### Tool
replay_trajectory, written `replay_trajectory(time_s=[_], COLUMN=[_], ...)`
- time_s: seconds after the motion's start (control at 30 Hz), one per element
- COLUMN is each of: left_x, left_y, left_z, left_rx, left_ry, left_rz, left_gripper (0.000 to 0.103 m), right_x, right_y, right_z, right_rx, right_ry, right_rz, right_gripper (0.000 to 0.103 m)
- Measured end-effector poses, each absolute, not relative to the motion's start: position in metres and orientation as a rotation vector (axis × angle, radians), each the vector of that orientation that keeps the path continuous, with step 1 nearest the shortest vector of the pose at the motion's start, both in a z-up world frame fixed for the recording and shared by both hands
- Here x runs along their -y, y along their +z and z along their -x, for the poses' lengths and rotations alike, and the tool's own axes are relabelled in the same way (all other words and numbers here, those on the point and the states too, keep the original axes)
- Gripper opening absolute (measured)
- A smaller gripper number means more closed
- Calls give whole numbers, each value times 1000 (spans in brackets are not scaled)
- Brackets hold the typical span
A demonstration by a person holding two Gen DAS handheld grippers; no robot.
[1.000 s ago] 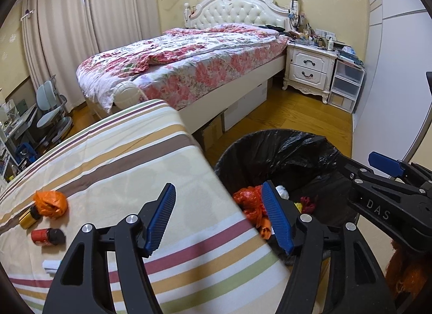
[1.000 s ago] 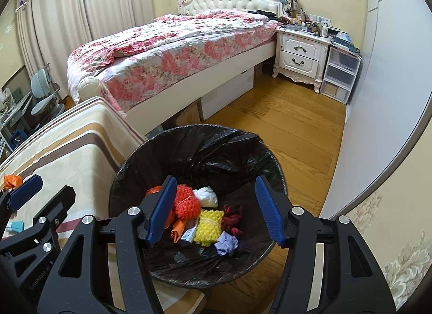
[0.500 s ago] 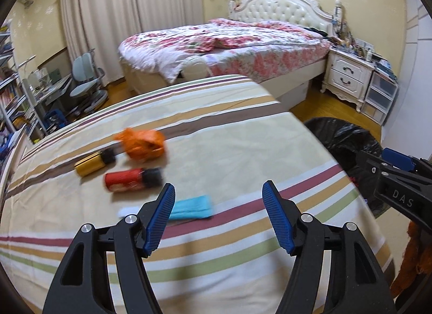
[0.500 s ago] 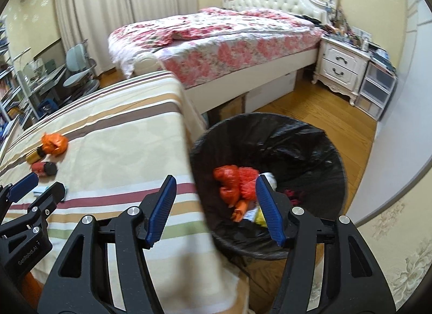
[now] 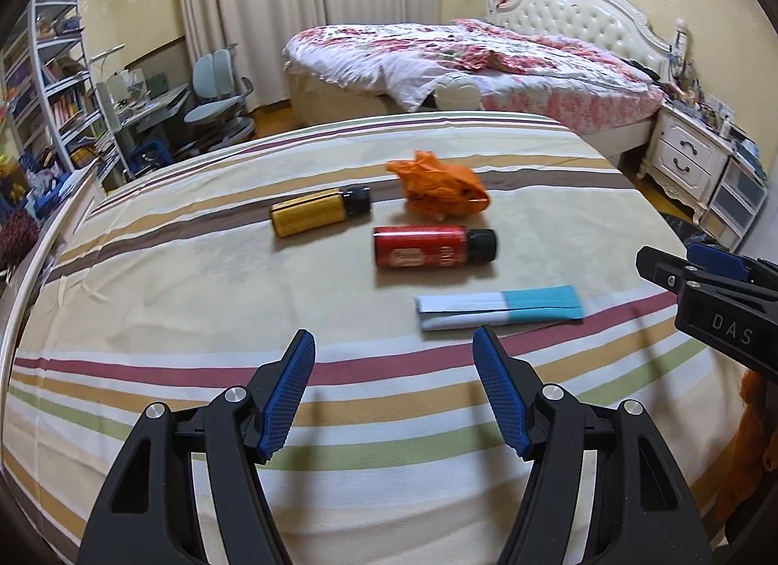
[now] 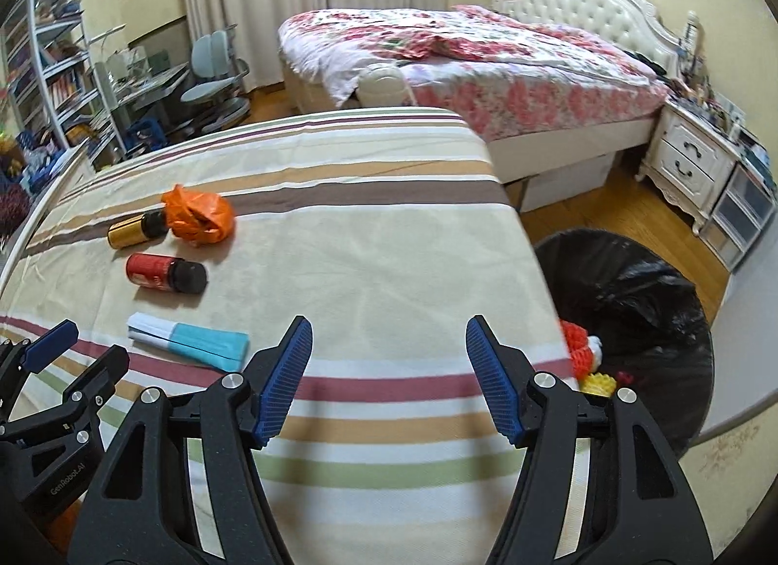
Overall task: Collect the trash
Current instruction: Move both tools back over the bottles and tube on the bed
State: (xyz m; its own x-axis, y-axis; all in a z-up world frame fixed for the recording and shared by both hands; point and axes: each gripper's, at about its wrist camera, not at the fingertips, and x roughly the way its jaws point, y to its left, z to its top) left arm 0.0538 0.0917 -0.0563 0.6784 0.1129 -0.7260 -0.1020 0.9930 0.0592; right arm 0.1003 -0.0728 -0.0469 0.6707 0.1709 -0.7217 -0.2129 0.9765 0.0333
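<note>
1. The desk [image 5: 146,302] wears a cream cloth with brown, red, green and tan stripes; both claws hang over its near edge.
2. The left claw [image 5: 394,351] stands wide, nothing between its blue pads.
3. The right claw [image 6: 389,339] is opening, with only bare cloth between its jaws.
4. Just ahead of the left claw, a little to its right, lies a flat white-and-teal packet [image 5: 501,309]. Beyond it a red bottle [image 5: 433,246] lies on its side, then a yellow bottle [image 5: 318,211] and a crumpled orange bag [image 5: 442,185].
5. All four sit ahead and to the left of the right claw, well apart from it.
6. To the right of the right claw, below the desk edge, a bin [image 6: 646,302] lined in black holds red, white and yellow scraps.
7. Past the desk: a bed [image 5: 486,59] with a floral quilt, a white nightstand [image 5: 685,161], curtains [image 5: 291,6], a chair [image 5: 219,93], shelves [image 5: 53,79], wood floor [image 6: 627,210].
</note>
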Motion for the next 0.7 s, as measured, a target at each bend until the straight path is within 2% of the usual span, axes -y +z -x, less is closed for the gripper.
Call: replay_trajectory(time_s=[0.7], left_x=[-111], left_y=[-65], left_z=[-63], left_rx=[-864], left_ry=[132], left_rz=[33], left_gripper=[66], right_x=[27], right_y=[-63], right_z=[-102], right_rx=[-876], right_ry=[280], right_rz=[163], right_gripper=[65])
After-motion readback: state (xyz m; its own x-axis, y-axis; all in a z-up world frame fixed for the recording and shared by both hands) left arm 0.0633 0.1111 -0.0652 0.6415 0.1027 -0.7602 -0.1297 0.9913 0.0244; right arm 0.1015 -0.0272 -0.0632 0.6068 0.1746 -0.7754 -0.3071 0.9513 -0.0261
